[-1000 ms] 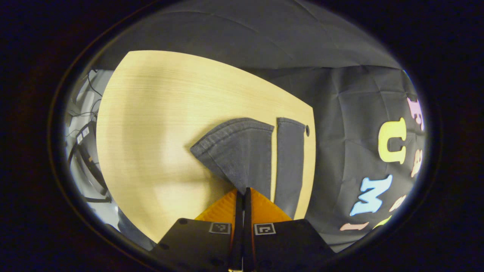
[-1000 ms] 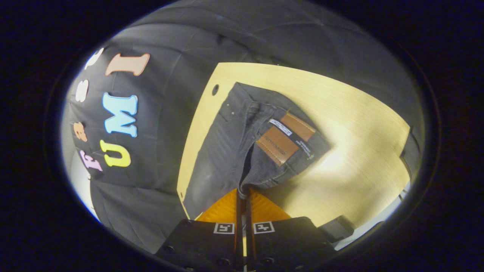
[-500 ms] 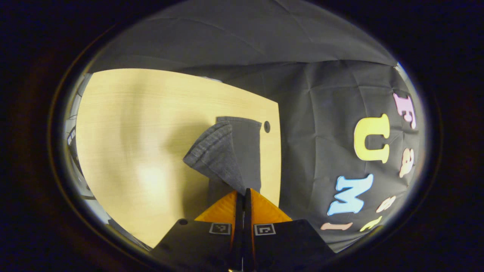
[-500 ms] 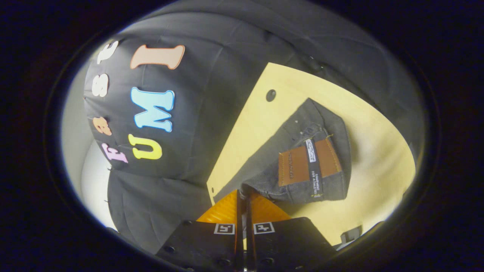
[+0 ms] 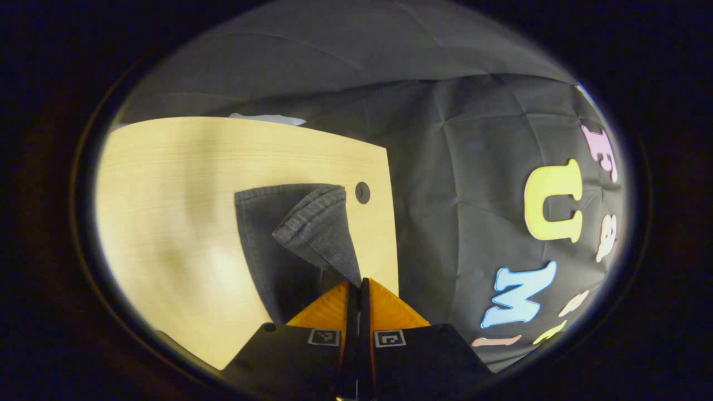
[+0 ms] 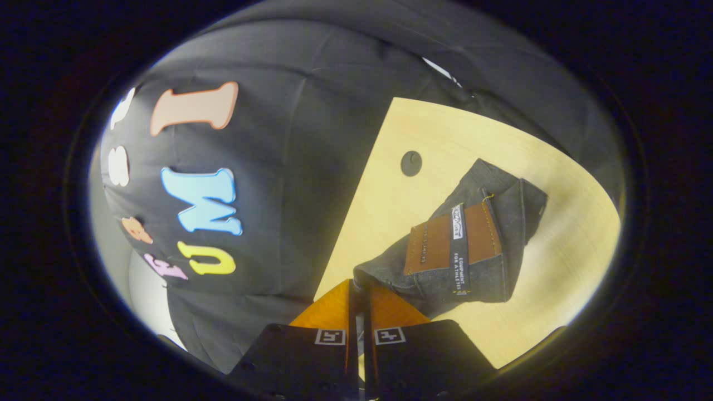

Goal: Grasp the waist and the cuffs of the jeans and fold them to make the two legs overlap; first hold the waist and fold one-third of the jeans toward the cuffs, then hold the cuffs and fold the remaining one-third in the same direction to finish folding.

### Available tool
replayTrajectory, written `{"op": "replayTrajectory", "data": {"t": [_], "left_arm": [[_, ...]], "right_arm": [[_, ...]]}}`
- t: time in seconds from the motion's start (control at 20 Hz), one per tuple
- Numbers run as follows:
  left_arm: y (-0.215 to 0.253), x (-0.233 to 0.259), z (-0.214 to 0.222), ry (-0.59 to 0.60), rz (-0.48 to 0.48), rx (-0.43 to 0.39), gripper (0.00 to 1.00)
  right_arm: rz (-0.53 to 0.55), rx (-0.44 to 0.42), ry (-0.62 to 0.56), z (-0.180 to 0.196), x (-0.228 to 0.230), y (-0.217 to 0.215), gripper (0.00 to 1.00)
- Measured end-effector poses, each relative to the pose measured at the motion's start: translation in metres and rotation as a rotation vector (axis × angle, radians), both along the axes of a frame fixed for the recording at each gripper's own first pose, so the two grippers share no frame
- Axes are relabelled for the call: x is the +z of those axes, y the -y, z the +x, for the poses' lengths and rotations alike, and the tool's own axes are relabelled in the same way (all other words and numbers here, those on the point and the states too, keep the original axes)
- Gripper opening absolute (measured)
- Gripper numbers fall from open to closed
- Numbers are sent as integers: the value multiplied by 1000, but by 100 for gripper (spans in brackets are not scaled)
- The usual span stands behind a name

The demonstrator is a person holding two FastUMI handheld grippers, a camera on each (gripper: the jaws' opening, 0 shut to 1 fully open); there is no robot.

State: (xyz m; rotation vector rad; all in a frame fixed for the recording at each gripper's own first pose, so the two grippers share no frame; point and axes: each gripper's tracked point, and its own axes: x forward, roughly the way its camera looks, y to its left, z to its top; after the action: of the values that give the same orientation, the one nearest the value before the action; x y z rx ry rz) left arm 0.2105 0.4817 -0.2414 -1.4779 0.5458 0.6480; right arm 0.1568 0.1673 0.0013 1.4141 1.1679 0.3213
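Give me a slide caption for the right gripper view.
Right claw shut on the jeans at the waist, brown patch facing up, over the table.

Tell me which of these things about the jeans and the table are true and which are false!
1. The left gripper is pinching a cuff of the jeans. True.
2. The right gripper hangs open over the bare table. False: its jaws are shut on the waist of the jeans.
3. A brown patch sits on the waist. True.
4. The table is bright red. False: it is pale wood.
5. There is a small round hole in the table near the jeans. True.
6. The lifted cuff lies flat on the table. False: it is raised above the other leg.
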Motion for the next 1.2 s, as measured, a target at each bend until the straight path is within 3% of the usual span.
{"op": "replayTrajectory", "data": {"t": [0.15,0.2,0.55,0.85,0.9,0.95,1.0,1.05,1.1,1.15,1.2], "left_arm": [[-11,-36,21,-56,9,-12,8],[-11,-48,27,-75,10,-19,8],[-1,-103,67,-187,77,-125,8],[19,-114,70,-217,104,-163,14],[22,-116,67,-223,118,-175,29],[24,-109,61,-222,142,-183,41],[26,-107,59,-229,177,-192,54],[28,-102,53,-234,218,-209,66],[32,-92,47,-243,267,-230,78],[35,-81,41,-253,319,-254,90],[42,-70,39,-255,375,-280,90]], "right_arm": [[-4,-19,-37,18,-33,-11,10],[-5,-27,-46,24,-42,-14,6],[-87,-57,-50,43,-101,-37,11],[-232,5,19,26,-119,-30,31],[-250,4,48,21,-113,-24,40],[-274,4,76,19,-107,-18,42],[-297,-3,111,12,-99,-14,54],[-318,-10,140,5,-90,-10,53],[-341,-22,158,-1,-84,-3,73],[-366,-40,169,-7,-80,3,71],[-400,-65,169,-13,-79,12,92]]}}
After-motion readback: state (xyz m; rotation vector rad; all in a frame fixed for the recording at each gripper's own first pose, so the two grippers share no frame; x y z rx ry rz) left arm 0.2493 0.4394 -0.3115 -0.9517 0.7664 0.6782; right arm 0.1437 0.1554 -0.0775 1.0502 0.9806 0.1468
